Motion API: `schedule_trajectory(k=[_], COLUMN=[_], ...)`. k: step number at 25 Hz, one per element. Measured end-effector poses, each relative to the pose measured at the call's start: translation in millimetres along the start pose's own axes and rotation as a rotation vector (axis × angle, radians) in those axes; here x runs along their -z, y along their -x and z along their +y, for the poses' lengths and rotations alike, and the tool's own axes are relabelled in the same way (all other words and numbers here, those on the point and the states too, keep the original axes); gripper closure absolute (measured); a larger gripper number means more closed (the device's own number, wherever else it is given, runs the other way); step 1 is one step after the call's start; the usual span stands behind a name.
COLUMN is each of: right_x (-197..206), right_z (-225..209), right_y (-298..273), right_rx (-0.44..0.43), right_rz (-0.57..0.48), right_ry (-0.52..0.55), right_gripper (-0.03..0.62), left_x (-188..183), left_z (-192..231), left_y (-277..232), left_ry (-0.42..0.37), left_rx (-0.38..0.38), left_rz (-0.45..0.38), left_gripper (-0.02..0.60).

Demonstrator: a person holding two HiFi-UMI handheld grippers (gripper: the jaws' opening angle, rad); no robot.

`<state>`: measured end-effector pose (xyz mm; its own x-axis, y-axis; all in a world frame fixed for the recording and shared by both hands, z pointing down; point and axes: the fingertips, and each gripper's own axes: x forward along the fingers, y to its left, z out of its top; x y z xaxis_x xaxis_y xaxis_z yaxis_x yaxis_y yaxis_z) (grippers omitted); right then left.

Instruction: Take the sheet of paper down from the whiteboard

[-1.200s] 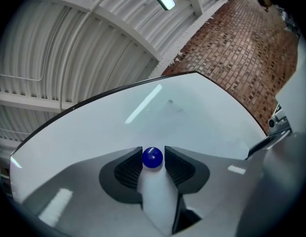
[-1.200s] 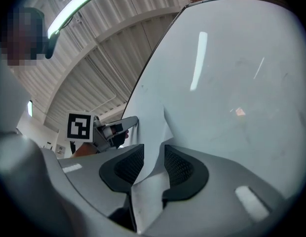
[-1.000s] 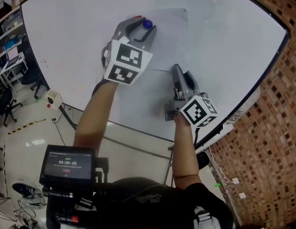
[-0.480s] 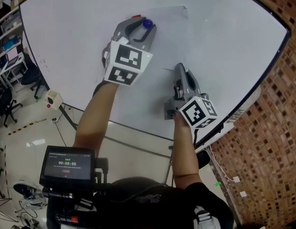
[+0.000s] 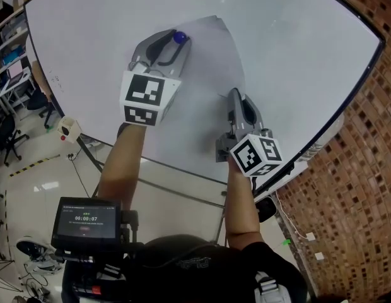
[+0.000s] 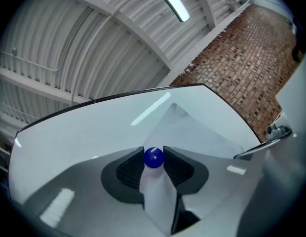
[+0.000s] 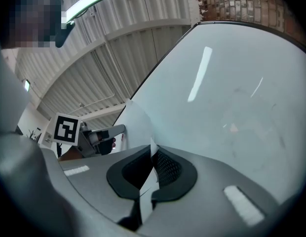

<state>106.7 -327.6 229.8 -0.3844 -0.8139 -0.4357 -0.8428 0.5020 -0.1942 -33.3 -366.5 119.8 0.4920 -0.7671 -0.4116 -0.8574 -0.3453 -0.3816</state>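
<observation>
The sheet of paper hangs loose in front of the whiteboard, its top curling off the surface. My left gripper is at the sheet's upper left corner, shut on a blue ball magnet. In the left gripper view the blue ball magnet sits squeezed between the pads, with the paper behind it. My right gripper is shut on the sheet's lower right edge. In the right gripper view the paper's edge is pinched between the closed jaws and the sheet bows away leftward.
A brick wall runs along the board's right side. The board's lower frame and stand cross below my arms. Office chairs and a small white device are on the floor at left. A timer screen sits at my chest.
The left gripper has moved left and slightly down with the blue magnet. The paper's top has come off the board and swung left. The right gripper has closed on the sheet's edge.
</observation>
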Motion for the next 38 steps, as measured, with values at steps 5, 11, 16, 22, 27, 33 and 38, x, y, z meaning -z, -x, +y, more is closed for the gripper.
schedule_trajectory(k=[5, 11, 16, 22, 27, 33, 38], right_x=[13.9, 17.3, 21.1, 24.5, 19.7, 17.3, 14.2], right_z=[-13.0, -19.3, -18.6, -14.4, -6.3, -14.2, -13.2], right_y=[7.9, 24.0, 39.4, 42.0, 46.5, 47.9, 49.8], right_rx=[0.048, 0.097, 0.114, 0.112, 0.116, 0.125, 0.118], right_rz=[0.037, 0.054, 0.077, 0.089, 0.078, 0.069, 0.058], right_ry=[0.039, 0.114, 0.164, 0.170, 0.188, 0.188, 0.186], right_gripper=[0.582, 0.582, 0.580, 0.580, 0.580, 0.580, 0.580], left_x=[10.7, 22.5, 32.0, 37.6, 32.6, 38.1, 40.7], left_z=[21.1, 33.2, 29.1, 8.4, 13.2, 20.8, 23.6], left_y=[21.8, 37.6, 48.3, 47.2, 64.2, 66.4, 73.6], left_ry=[0.071, 0.110, 0.117, 0.096, 0.181, 0.195, 0.200], left_rx=[-0.063, -0.103, -0.108, -0.075, -0.052, -0.064, -0.067], left_rz=[-0.001, 0.025, 0.058, 0.088, 0.070, 0.082, 0.094], left_gripper=[0.459, 0.459, 0.459, 0.459, 0.459, 0.459, 0.459])
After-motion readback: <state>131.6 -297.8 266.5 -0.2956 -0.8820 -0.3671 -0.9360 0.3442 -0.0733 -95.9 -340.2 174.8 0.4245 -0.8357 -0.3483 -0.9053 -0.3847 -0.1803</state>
